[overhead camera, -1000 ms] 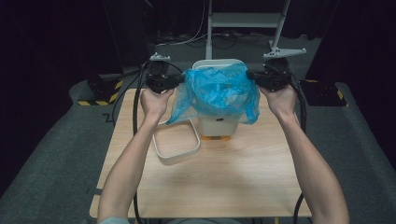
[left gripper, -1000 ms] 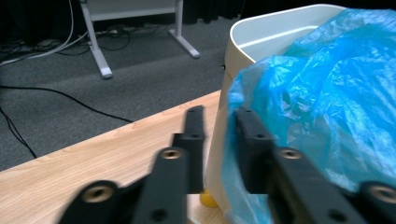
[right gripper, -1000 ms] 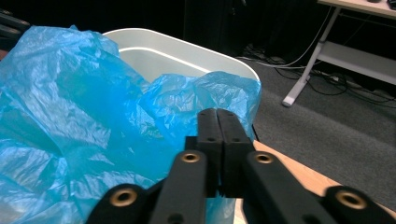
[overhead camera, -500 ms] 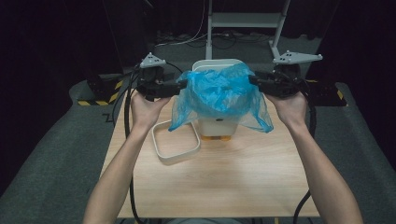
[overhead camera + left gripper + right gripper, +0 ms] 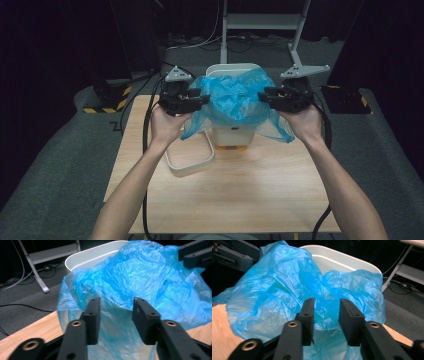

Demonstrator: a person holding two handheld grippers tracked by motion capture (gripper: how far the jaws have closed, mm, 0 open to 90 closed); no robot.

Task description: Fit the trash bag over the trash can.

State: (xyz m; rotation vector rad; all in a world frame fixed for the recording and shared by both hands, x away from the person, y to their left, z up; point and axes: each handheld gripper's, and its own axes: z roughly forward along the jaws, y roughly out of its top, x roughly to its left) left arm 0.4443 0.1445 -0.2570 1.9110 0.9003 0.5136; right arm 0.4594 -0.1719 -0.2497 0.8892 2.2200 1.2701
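Note:
A white bin (image 5: 232, 131) stands at the table's far middle, with a crumpled blue plastic bag (image 5: 235, 102) draped over its top. My left gripper (image 5: 202, 98) is at the bag's left side and my right gripper (image 5: 262, 96) at its right, both pointing inward. In the left gripper view the jaws (image 5: 116, 307) stand apart with loose bag film (image 5: 140, 277) between them, no pad pressing. The right gripper (image 5: 327, 307) is the same against the bag (image 5: 274, 285). Both pairs of jaws have just been closing. The bin's rim (image 5: 342, 260) shows behind.
A white ring-shaped frame (image 5: 190, 162) lies on the wooden table (image 5: 240, 195) left of the bin. Behind the table a metal stand (image 5: 260, 22) rises from grey carpet. A black-and-yellow striped block (image 5: 107, 100) sits off the table's far left corner.
Both hands have shifted slightly, the left one inward toward the bin. The bag now sits more bunched over the bin's top, and its right flap hangs lower.

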